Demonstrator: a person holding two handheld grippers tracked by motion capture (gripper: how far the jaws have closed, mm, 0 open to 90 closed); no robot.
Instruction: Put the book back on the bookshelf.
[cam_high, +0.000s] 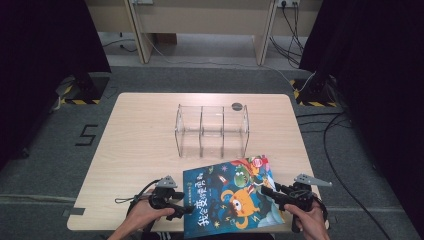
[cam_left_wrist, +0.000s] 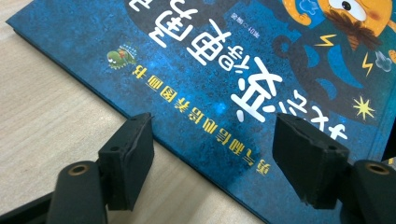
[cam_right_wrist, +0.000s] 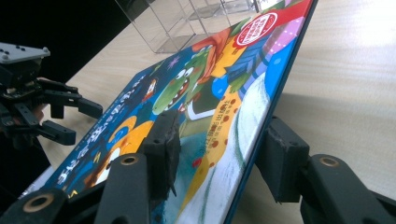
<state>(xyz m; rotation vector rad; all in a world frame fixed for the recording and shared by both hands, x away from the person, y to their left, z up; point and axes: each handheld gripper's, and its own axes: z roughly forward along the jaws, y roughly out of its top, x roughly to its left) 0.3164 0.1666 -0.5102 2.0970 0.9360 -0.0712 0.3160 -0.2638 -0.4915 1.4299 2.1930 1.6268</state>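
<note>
A children's book (cam_high: 230, 197) with a blue cartoon cover lies at an angle at the front of the table (cam_high: 135, 150). In the right gripper view my right gripper (cam_right_wrist: 219, 149) is shut on the book (cam_right_wrist: 201, 93) at its right edge, one jaw on the cover and one under it. That edge is tilted up off the wood. In the high view the right gripper (cam_high: 265, 190) sits at the book's right side. My left gripper (cam_high: 187, 210) stands open at the book's left edge. Its jaws (cam_left_wrist: 212, 154) hang just over the book (cam_left_wrist: 224, 70) and grip nothing.
A clear plastic organiser (cam_high: 212, 131) with three compartments stands mid-table behind the book, also seen as the organiser (cam_right_wrist: 187, 23) in the right gripper view. A small dark disc (cam_high: 237, 106) lies behind it. The left gripper (cam_right_wrist: 81, 122) shows across the book.
</note>
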